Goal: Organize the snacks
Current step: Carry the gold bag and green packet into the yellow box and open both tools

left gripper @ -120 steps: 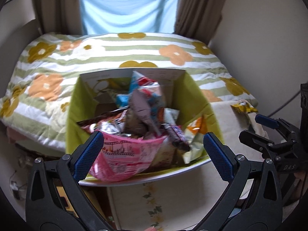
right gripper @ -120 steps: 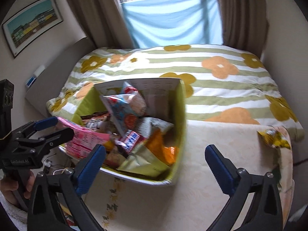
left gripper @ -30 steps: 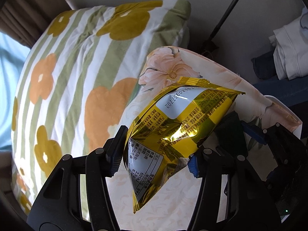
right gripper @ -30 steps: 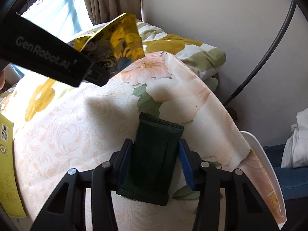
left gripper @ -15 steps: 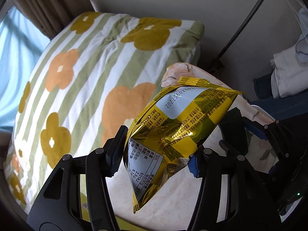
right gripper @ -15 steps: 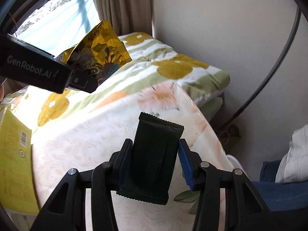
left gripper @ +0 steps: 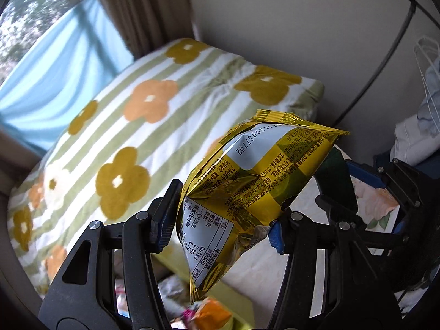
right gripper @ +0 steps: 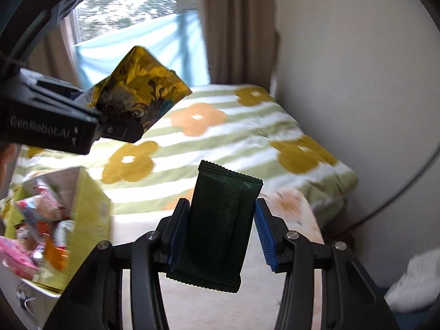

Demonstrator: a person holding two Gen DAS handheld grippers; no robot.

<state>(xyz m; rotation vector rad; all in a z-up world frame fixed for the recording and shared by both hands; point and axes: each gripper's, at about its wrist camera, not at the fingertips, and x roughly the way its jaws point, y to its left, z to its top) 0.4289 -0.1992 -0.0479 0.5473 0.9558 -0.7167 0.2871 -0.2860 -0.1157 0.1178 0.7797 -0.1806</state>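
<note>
**Two snacks up in the air**

The left claw (left gripper: 222, 228) squeezes a gold bag (left gripper: 255, 189). The right claw (right gripper: 220, 233) squeezes a dark green pack (right gripper: 220, 228). Both snacks hang above the worktop (right gripper: 275, 283). The yellow snack box (right gripper: 90, 220) sits lower left. Behind lies the flowery bed (left gripper: 154, 126).

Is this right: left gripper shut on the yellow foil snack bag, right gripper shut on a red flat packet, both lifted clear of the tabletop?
Not quite. The packet in the right gripper is dark green, not red; the right wrist view shows the dark green packet clamped between the blue pads. The rest holds: the left gripper is shut on the yellow foil snack bag, and both are lifted clear of the tabletop.
</note>
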